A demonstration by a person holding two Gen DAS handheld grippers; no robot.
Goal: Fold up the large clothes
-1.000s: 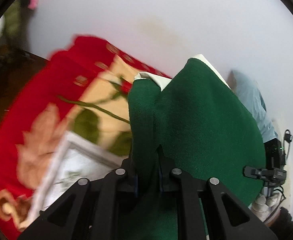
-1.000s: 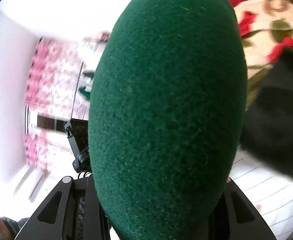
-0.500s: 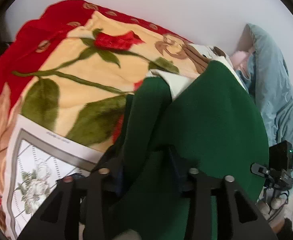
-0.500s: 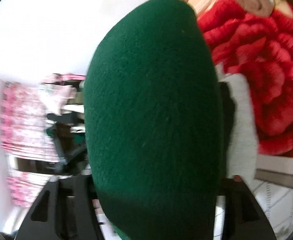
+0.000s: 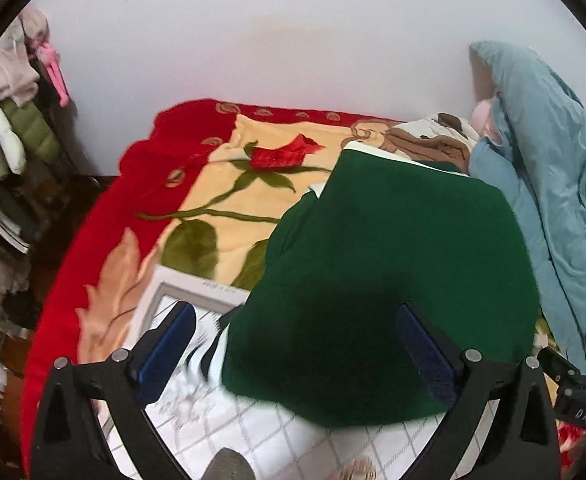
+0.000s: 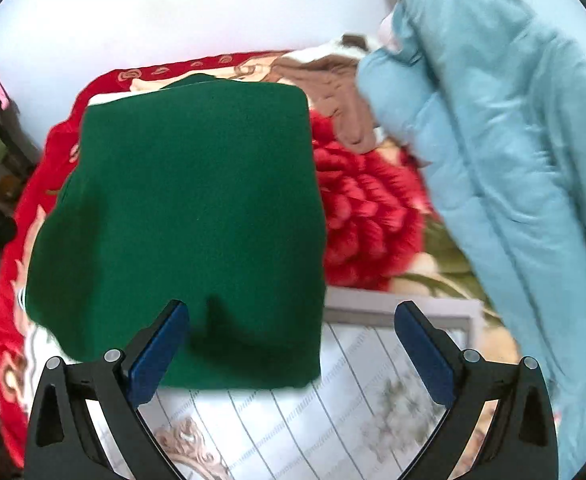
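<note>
A dark green garment [image 5: 393, 272] lies folded flat on the bed's rose-patterned blanket [image 5: 229, 184]; it also shows in the right wrist view [image 6: 189, 216]. A white lining edge shows at its far end. My left gripper [image 5: 297, 344] is open and empty, its blue-padded fingers spread just above the garment's near edge. My right gripper [image 6: 293, 340] is open and empty too, hovering over the garment's near right corner.
A light blue quilt [image 6: 505, 152] is heaped along the bed's right side, with brown clothing [image 6: 333, 92] beside it. A white patterned sheet [image 6: 357, 408] lies at the near edge. Clothes and clutter [image 5: 9, 128] stand left of the bed. A white wall is behind.
Both grippers were shut on the green garment, holding it up. They have let go and opened, and the garment now lies folded on the bed.
</note>
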